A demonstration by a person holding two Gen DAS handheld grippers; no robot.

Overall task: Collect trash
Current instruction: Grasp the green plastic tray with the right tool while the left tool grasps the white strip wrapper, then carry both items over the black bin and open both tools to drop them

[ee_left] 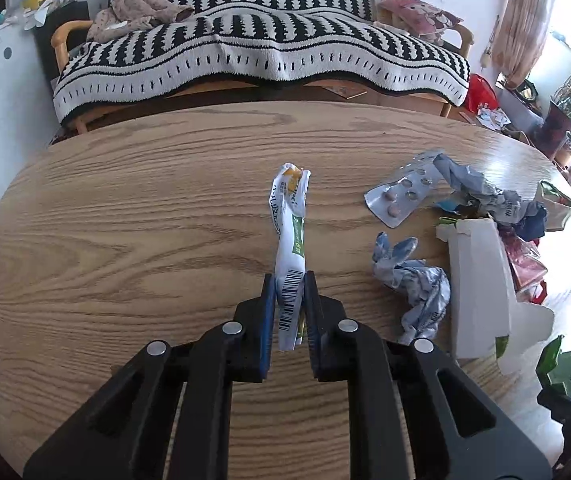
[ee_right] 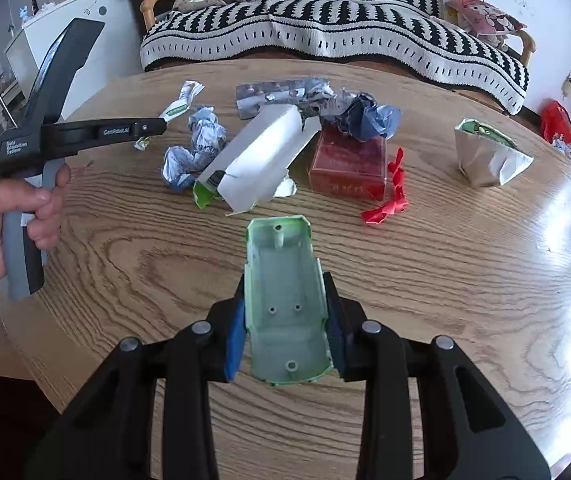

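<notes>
Both tongs closed on trash above the wooden bench (ee_right: 465,300).

Left tongs (ee_left: 290,280) — pads clamped on a twisted white wrapper (ee_left: 291,224) with a barcode and green-and-yellow print; its lettering is too crumpled to read. Right tongs (ee_right: 285,284) — pads pressed on the sides of a pale green plastic shell (ee_right: 283,300), hollow side up. Beyond lie crumpled blue-grey paper (ee_right: 195,148), a torn white carton (ee_right: 257,160), a red box (ee_right: 349,164) and a blister pack (ee_left: 399,196). The left tool's body in the person's hand (ee_right: 9,224) reads "Data Acquisition System".
</notes>
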